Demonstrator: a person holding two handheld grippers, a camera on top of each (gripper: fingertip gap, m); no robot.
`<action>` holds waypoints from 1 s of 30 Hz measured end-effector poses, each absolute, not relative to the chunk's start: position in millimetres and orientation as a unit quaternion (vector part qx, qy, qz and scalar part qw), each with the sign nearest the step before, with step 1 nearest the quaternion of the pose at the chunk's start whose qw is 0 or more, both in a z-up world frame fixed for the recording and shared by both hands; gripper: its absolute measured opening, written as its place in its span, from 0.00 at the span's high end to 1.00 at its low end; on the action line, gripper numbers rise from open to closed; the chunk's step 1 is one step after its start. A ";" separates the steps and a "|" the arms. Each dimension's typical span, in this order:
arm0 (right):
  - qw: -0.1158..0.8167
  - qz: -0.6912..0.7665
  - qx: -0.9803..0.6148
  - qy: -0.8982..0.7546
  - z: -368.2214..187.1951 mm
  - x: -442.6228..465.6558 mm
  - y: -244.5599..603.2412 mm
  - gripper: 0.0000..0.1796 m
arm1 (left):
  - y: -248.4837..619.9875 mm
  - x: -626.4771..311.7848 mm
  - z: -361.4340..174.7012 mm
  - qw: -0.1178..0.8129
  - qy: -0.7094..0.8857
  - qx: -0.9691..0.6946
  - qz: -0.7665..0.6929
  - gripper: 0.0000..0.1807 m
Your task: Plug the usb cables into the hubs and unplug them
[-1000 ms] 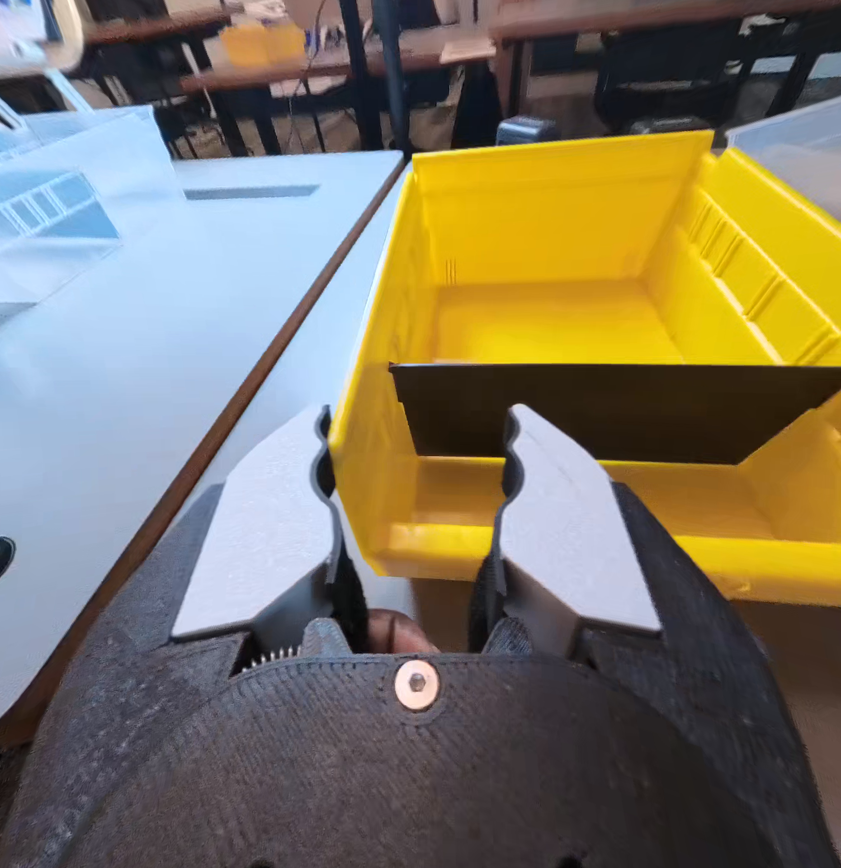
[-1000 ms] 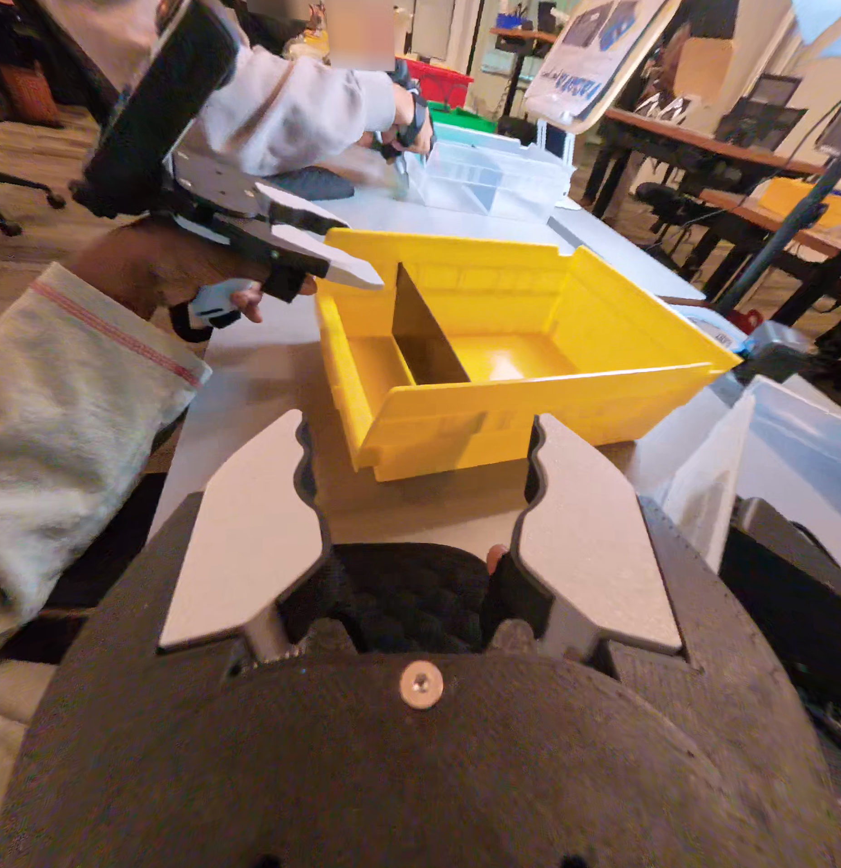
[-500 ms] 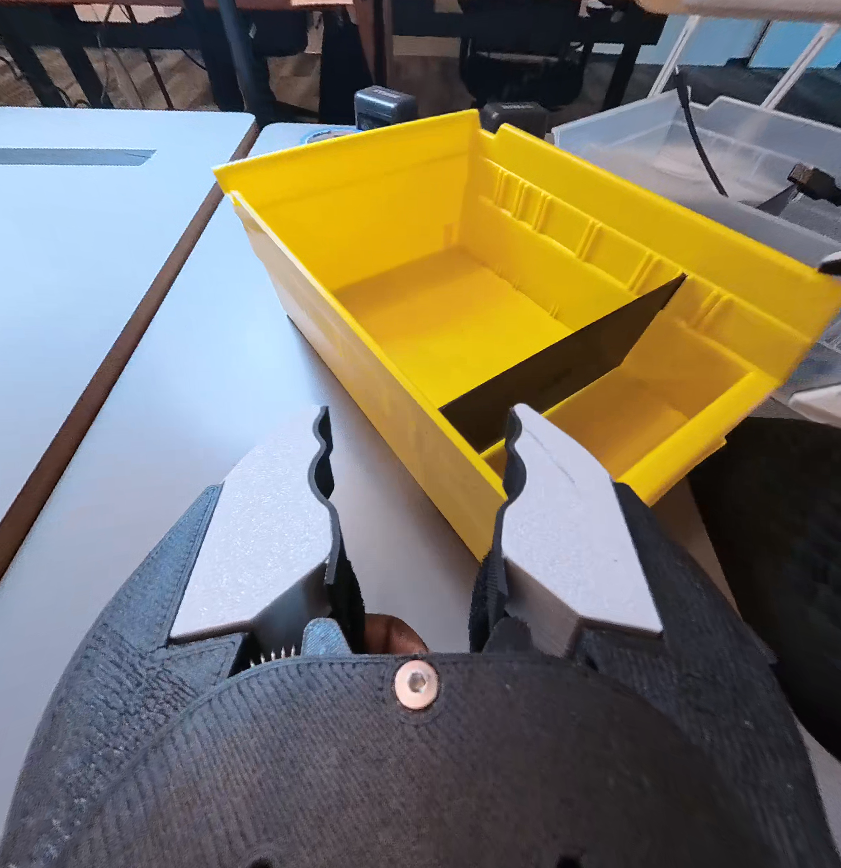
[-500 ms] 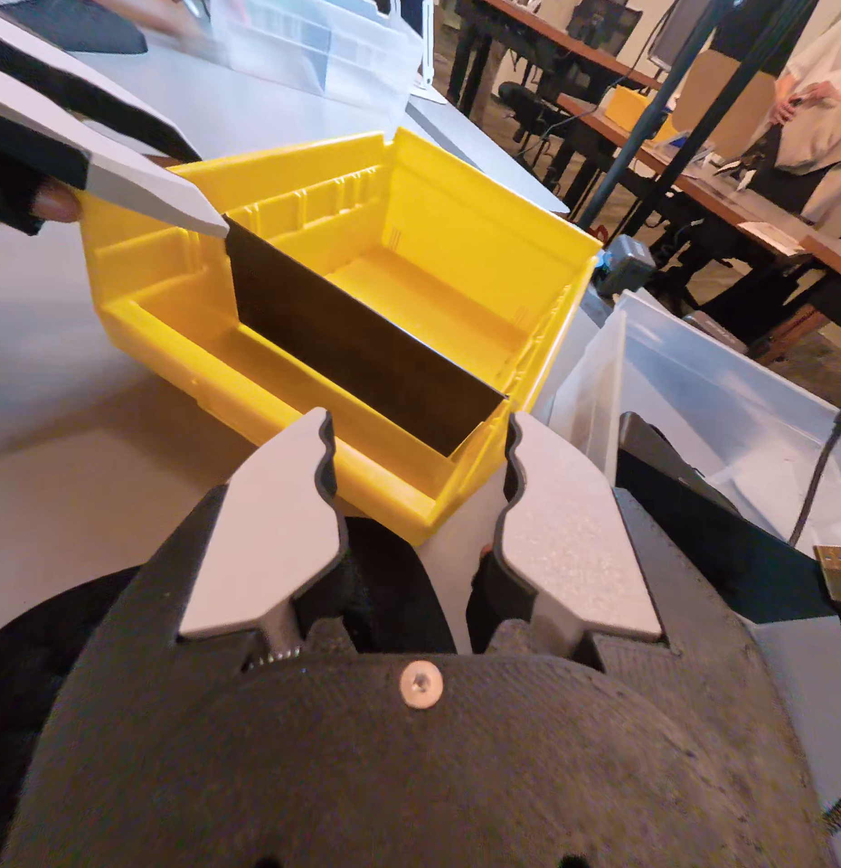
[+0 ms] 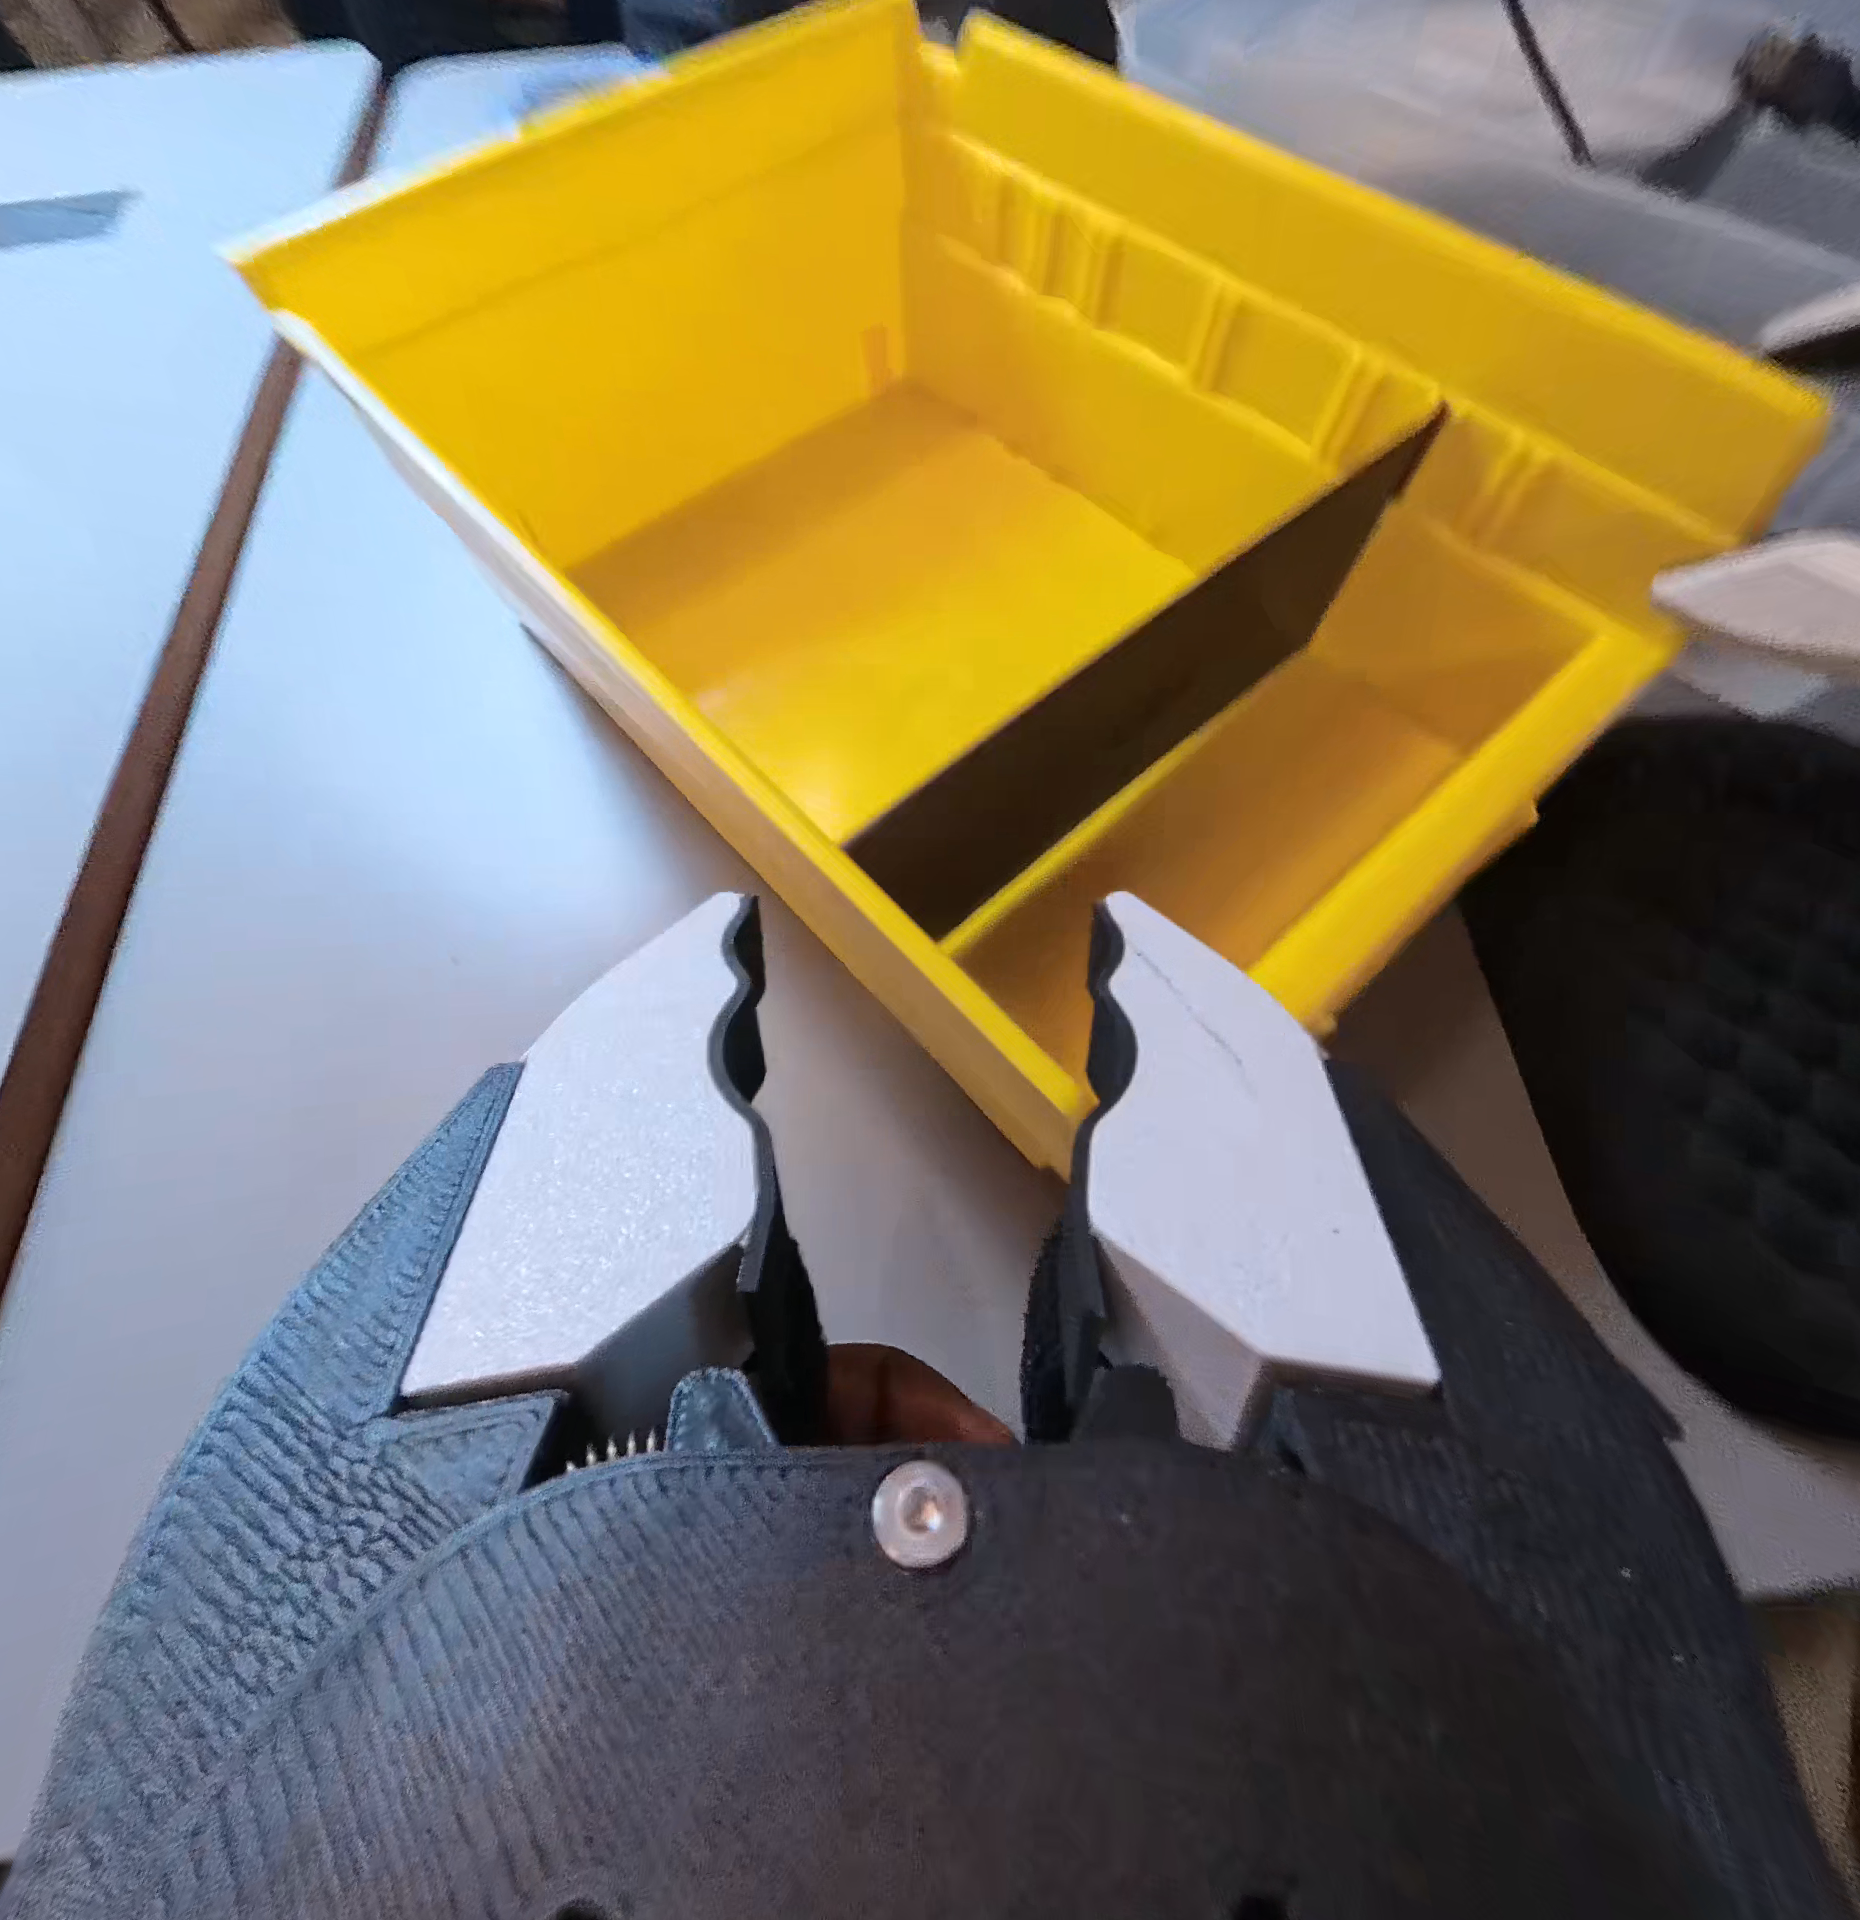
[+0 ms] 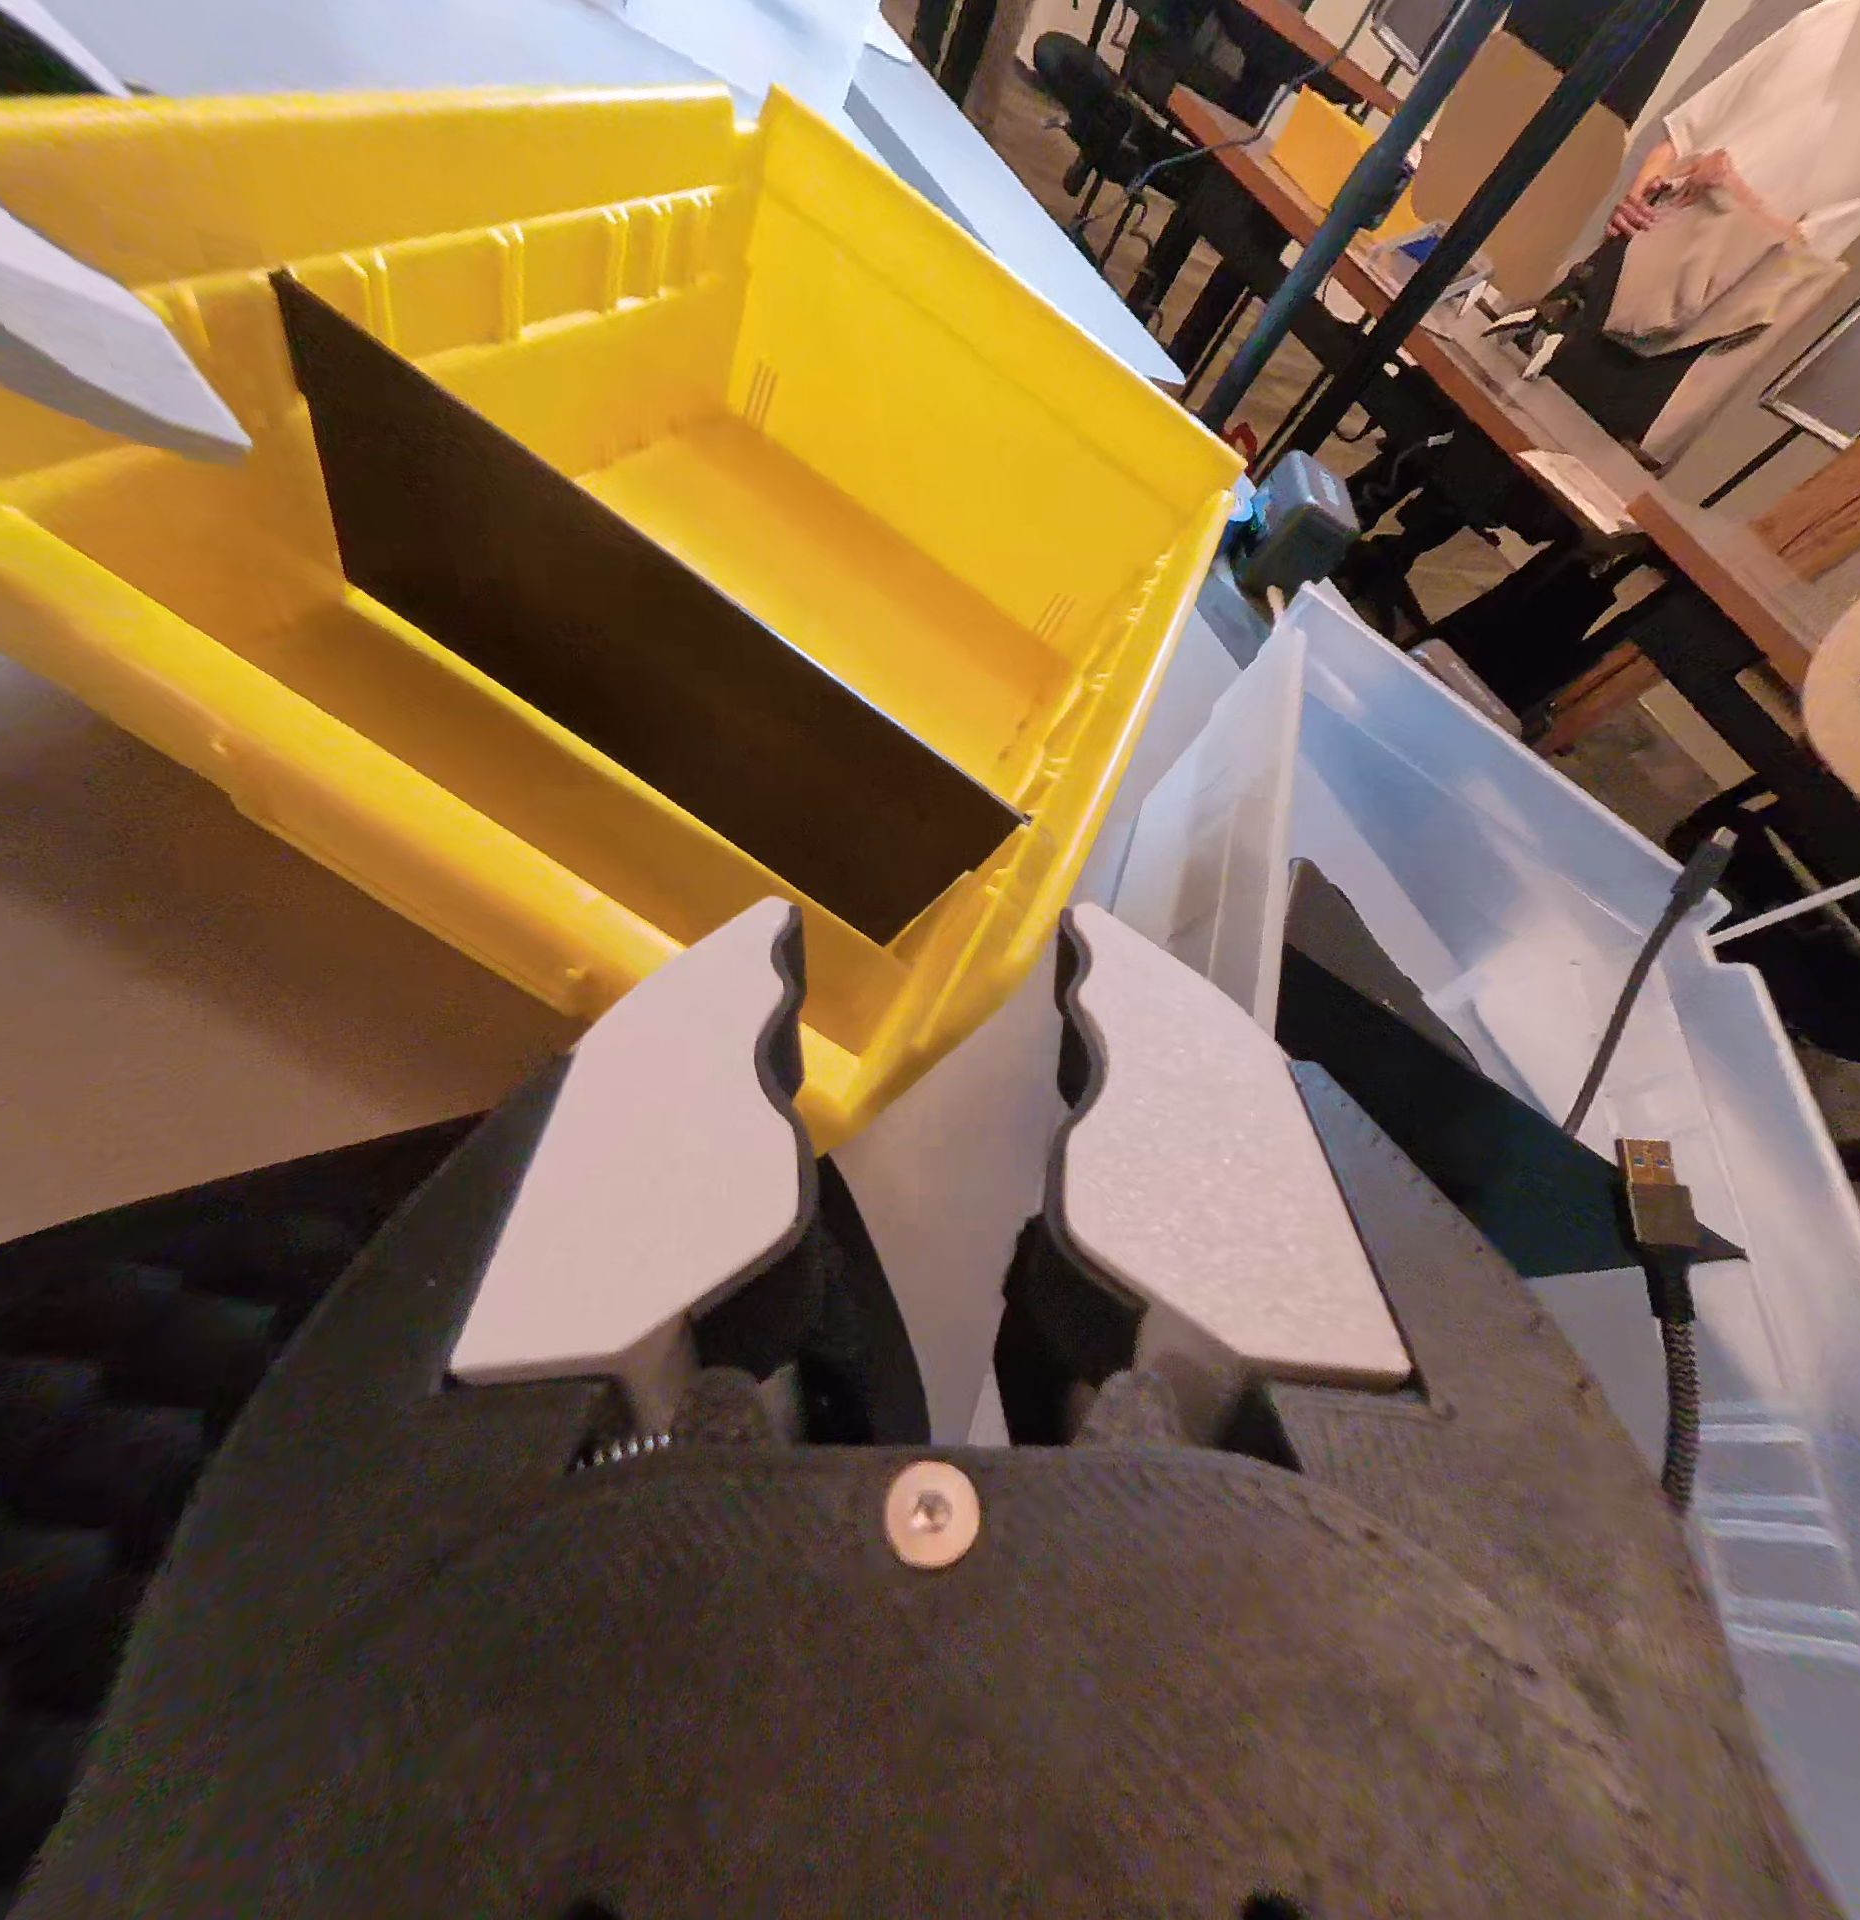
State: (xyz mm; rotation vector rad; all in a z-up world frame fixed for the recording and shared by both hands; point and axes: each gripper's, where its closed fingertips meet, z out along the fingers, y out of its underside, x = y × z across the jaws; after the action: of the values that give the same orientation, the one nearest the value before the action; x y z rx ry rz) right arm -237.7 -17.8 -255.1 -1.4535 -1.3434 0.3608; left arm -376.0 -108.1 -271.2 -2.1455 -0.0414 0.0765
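On the white table (image 5: 334, 831) sits a yellow bin (image 5: 635, 281) with a black divider (image 5: 1134, 707). Both the left gripper (image 5: 926, 935) and right gripper (image 6: 928, 940) hover with jaws apart, empty. A USB cable (image 6: 1658, 1205) lies in the clear bin (image 6: 1466, 831) beside it.

Even indoor light fills both views. The yellow bin (image 5: 760, 312) shows motion blur along its far rim in the left wrist view, and the clear tub (image 5: 1528, 135) beyond is smeared. Wide-angle bending curves the edges; the table (image 6: 230, 1018) near the right gripper lies in warm shadow
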 end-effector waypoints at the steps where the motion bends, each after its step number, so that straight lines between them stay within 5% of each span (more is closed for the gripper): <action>1: 0.535 0.142 -0.610 -0.567 -257.3 -237.3 -17.6 0.74 | -111.4 -371.8 -276.9 0.454 -0.002 -0.890 0.038 0.70; 5: 0.537 0.115 -0.608 -0.574 -261.2 -236.4 -14.6 0.76 | -108.1 -373.1 -293.1 0.400 0.004 -0.914 0.071 0.75; 8: 0.527 0.104 -0.607 -0.586 -263.5 -232.9 -14.6 0.87 | -109.1 -386.5 -291.9 0.388 -0.023 -0.914 0.116 0.87; 15: 0.467 0.244 -0.624 -0.576 -275.5 -248.6 -39.5 0.91 | -118.2 -408.3 -261.2 0.447 -0.072 -0.877 0.162 0.94; 30: 0.806 0.059 -0.346 -0.476 -96.6 -153.3 -56.8 0.92 | -117.7 -322.6 -80.4 0.795 -0.012 -0.567 0.214 0.95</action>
State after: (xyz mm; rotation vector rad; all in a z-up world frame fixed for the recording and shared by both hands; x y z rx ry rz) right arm -153.3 -56.8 -96.6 -0.7403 -1.0182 0.1264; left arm -322.6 -117.7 -80.4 -1.2179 -0.0268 0.4603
